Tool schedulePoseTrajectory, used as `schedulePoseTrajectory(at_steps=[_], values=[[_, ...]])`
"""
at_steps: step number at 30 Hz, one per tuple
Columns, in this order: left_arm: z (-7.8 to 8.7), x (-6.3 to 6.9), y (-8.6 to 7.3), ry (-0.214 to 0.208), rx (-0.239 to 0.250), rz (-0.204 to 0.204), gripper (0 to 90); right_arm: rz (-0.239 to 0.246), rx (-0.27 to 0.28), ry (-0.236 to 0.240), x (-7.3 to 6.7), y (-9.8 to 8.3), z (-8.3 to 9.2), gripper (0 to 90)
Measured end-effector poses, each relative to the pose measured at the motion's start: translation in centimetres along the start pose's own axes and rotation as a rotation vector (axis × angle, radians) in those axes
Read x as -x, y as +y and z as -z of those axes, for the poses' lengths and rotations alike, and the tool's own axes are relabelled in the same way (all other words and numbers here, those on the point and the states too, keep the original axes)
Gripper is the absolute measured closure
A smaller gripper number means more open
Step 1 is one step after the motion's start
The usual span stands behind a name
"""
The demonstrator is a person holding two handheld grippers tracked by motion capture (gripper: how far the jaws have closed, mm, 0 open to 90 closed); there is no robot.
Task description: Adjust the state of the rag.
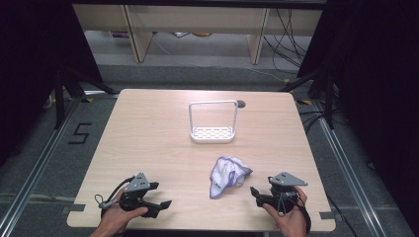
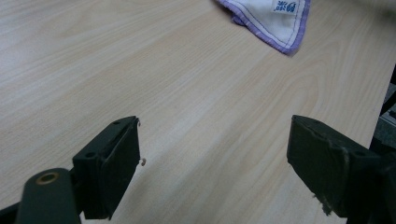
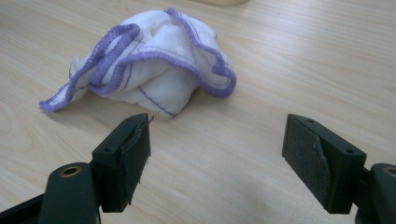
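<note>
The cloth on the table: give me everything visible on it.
The cloth is white, soft-looking woven fabric with a purple stitched hem and thin purple lines across it. It lies crumpled in a loose heap on the wooden table, folds bunched upward, one corner trailing flat. A small blue printed mark sits near one corner. It rests in front of the white rack, apart from it. Nothing but the table touches it; both grippers are clear of it.

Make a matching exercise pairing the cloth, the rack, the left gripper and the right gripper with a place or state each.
1. cloth
2. rack
3. left gripper
4. right gripper

a. white frame standing near the table's far edge
b. open, nearest the cloth
c. crumpled, purple-edged, between the grippers
d. open, by the table's near left corner

Pairs: 1-c, 2-a, 3-d, 4-b
</note>
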State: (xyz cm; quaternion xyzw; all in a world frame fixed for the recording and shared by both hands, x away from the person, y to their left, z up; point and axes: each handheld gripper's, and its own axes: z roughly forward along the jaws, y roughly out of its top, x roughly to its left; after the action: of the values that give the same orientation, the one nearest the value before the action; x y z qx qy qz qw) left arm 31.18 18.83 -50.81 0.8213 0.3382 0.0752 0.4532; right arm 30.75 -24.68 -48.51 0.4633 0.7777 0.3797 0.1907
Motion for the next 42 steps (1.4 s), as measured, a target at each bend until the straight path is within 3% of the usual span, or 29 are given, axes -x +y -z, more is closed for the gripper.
schedulePoseTrajectory(at_steps=[3, 4, 7, 8, 12, 13, 14, 15, 16, 17, 18, 21, 22, 25, 26, 31, 34, 37, 39, 41, 42], values=[[-0.1, 0.0, 0.0, -0.003, 0.014, -0.005, 15.7, 0.002, 0.011, -0.011, 0.0, 0.1, 0.2, 24.5], [-0.1, 0.1, 0.0, -0.003, 0.01, -0.009, 15.7, -0.014, 0.013, 0.006, 0.0, 0.1, 0.3, 24.5], [-0.3, 0.4, 0.1, -0.001, 0.035, -0.013, 14.8, -0.044, 0.042, -0.012, -0.1, 0.1, 0.4, 24.6], [-0.4, 0.4, 0.1, -0.01, 0.04, -0.012, 14.7, -0.011, 0.041, -0.01, 0.3, 0.2, 0.4, 24.6], [-0.6, 0.6, 0.1, -0.011, 0.034, -0.018, 14.7, -0.036, 0.039, 0.005, 0.3, 0.3, 0.5, 24.6], [-0.5, 0.4, 0.2, -0.004, 0.014, -0.034, 14.7, -0.043, 0.051, 0.003, 0.3, 0.4, 0.4, 24.7], [-0.8, 0.7, 0.2, -0.02, 0.043, -0.004, 14.7, -0.03, 0.052, -0.003, 0.5, 0.5, 0.5, 24.8], [-0.9, 0.8, 0.4, -0.027, 0.039, 0.001, 14.9, -0.028, 0.074, -0.006, 0.6, 0.9, 0.5, 25.0], [-1.0, 0.9, 0.5, -0.033, 0.032, -0.008, 15.0, -0.045, 0.066, -0.016, 0.5, 1.0, 0.6, 25.2], [-1.1, 1.1, 0.5, -0.035, 0.034, -0.016, 15.5, -0.017, 0.086, -0.013, 0.8, 1.2, 0.5, 25.5], [-1.3, 1.4, 0.6, -0.03, 0.043, -0.02, 16.6, -0.036, 0.076, -0.003, 0.8, 1.3, 0.5, 26.0], [-1.6, 2.0, 0.9, -0.047, 0.05, -0.028, 18.0, -0.019, 0.094, -0.008, 0.9, 1.5, 0.3, 26.8], [-1.7, 2.2, 1.1, -0.049, 0.03, -0.048, 18.0, -0.027, 0.09, -0.004, 0.9, 1.5, 0.2, 27.1], [-2.6, 3.1, 1.4, -0.068, 0.036, -0.067, 19.6, -0.024, 0.079, -0.002, 0.9, 1.7, 0.0, 27.6], [-3.2, 3.5, 1.7, -0.089, 0.023, -0.094, 20.5, -0.012, 0.083, -0.006, 0.9, 1.8, -0.1, 27.8], [-4.7, 4.7, 2.5, -0.102, 0.019, -0.135, 22.8, -0.017, 0.08, -0.004, 0.8, 1.9, -0.3, 27.8], [-6.3, 5.9, 3.6, -0.088, 0.024, -0.209, 24.9, -0.017, 0.082, -0.002, 0.8, 1.9, -0.3, 28.1], [-7.7, 6.6, 4.3, -0.104, 0.018, -0.232, 26.2, -0.013, 0.095, -0.001, 1.0, 1.9, -0.3, 28.6], [-8.2, 6.9, 4.4, -0.104, 0.025, -0.225, 26.9, -0.002, 0.098, -0.012, 1.1, 2.0, -0.2, 28.8], [-9.1, 7.1, 4.9, -0.105, 0.01, -0.232, 27.8, -0.047, 0.093, -0.005, 1.0, 1.9, -0.1, 29.6], [-9.4, 7.2, 5.1, -0.107, 0.008, -0.225, 28.1, -0.01, 0.106, -0.011, 1.4, 2.0, -0.2, 30.5]])
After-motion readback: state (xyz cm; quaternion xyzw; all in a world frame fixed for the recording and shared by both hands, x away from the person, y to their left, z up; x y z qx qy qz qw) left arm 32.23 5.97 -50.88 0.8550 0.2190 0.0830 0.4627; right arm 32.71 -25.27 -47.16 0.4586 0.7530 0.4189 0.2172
